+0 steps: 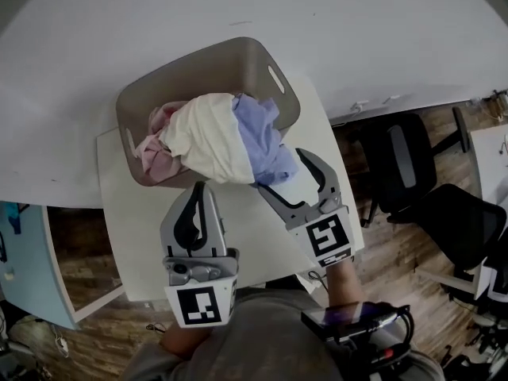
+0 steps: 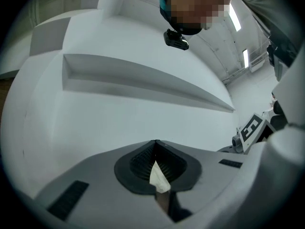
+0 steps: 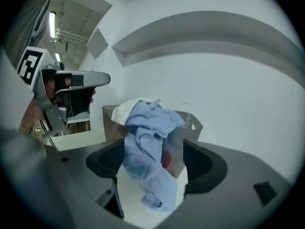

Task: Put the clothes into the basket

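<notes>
A grey-brown basket (image 1: 266,54) stands at the far end of a small white table (image 1: 139,236). A pink garment (image 1: 159,153) lies inside it. A cream garment (image 1: 208,137) and a light blue one (image 1: 263,137) are draped over its near rim. My left gripper (image 1: 200,190) is shut at the cream garment's near edge, and a white scrap of cloth (image 2: 158,179) shows pinched between its jaws. My right gripper (image 1: 284,173) is open. The blue garment (image 3: 150,147) hangs loose between its pads, in front of the basket (image 3: 194,123).
The table sits against a white wall (image 1: 357,22). Black office chairs (image 1: 409,165) stand on the wooden floor at the right, and a blue cabinet (image 1: 20,252) at the left. My left gripper (image 3: 71,82) shows at the left of the right gripper view.
</notes>
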The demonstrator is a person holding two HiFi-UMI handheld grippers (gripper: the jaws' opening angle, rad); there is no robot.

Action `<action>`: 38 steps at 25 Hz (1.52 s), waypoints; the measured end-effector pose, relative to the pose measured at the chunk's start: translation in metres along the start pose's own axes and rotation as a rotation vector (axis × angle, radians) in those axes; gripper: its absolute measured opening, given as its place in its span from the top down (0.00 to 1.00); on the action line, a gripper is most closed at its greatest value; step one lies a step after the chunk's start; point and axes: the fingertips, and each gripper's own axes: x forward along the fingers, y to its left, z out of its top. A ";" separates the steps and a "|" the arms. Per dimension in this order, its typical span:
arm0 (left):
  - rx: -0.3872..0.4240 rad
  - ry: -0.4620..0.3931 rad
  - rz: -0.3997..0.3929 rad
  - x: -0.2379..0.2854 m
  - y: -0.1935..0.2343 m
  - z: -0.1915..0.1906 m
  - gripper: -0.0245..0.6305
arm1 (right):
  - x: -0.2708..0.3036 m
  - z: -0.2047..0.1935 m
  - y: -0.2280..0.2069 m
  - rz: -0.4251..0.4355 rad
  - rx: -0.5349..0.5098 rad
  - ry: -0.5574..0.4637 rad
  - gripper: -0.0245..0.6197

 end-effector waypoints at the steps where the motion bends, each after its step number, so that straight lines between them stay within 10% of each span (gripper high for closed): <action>1: -0.001 0.007 0.012 0.001 -0.002 -0.004 0.95 | 0.005 -0.012 -0.002 0.017 0.009 0.011 0.37; 9: 0.005 0.062 0.121 0.001 0.010 -0.035 0.95 | 0.061 -0.116 0.017 0.131 -0.002 0.176 0.29; 14: 0.017 0.076 0.168 -0.009 0.019 -0.054 0.95 | 0.084 -0.135 0.004 0.025 -0.059 0.205 0.28; 15: 0.020 0.078 0.174 -0.011 0.021 -0.057 0.95 | 0.085 -0.134 -0.002 -0.010 -0.070 0.196 0.32; 17: 0.015 0.083 0.181 -0.012 0.026 -0.063 0.95 | 0.084 -0.126 -0.012 -0.057 -0.058 0.159 0.84; 22: -0.026 0.064 0.148 -0.008 0.025 -0.043 0.95 | 0.058 -0.064 -0.025 -0.069 0.061 0.042 0.93; 38: -0.057 -0.068 0.121 0.004 0.111 0.039 0.95 | 0.065 0.203 -0.036 -0.196 -0.169 -0.272 0.93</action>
